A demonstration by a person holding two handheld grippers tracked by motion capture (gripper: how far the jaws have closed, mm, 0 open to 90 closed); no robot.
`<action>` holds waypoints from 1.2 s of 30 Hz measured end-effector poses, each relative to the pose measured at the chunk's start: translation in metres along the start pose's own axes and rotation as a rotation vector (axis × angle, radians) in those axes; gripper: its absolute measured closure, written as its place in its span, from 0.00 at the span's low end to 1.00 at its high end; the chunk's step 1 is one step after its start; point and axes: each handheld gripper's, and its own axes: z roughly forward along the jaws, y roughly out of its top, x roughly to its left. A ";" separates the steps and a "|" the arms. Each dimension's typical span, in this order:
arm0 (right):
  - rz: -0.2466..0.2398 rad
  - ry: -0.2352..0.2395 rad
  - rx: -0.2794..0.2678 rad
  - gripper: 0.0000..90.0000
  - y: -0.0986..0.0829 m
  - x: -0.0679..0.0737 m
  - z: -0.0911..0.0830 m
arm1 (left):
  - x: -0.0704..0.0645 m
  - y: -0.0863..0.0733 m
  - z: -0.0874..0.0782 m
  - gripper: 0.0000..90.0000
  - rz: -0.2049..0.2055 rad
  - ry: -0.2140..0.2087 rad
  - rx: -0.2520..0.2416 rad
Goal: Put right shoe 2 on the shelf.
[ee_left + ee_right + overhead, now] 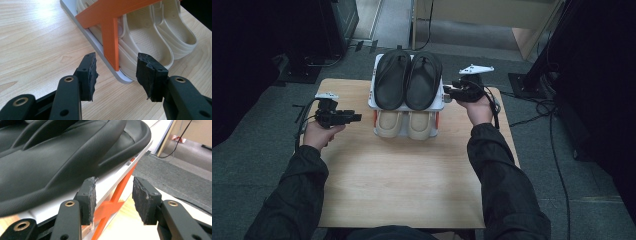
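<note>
Count: two black sandals (408, 80) on the top shelf of one shoe rack (374, 89); two beige sandals (406, 123) on its lower shelf; two grippers beside it.

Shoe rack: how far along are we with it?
Looks done: black sandals sit paired on the top shelf, beige sandals on the bottom shelf. In hand: nothing is gripped; the left gripper is open at the rack's orange brace, and the right gripper is open at the top shelf's edge. Left: probably grasping the rack on both sides to move it; no grasp has been made yet.
</note>
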 end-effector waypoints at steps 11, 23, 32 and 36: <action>-0.002 0.038 0.014 0.58 -0.028 0.004 -0.013 | -0.001 -0.001 0.001 0.56 0.006 0.005 0.005; 0.036 0.071 0.022 0.57 -0.074 0.011 -0.023 | -0.006 -0.004 0.002 0.51 0.021 0.010 0.018; 0.033 0.081 0.036 0.56 -0.111 0.021 -0.031 | -0.017 -0.010 0.000 0.51 0.044 0.006 0.021; -0.002 0.046 0.038 0.55 -0.125 0.030 -0.033 | -0.024 -0.013 -0.005 0.49 0.066 0.004 0.019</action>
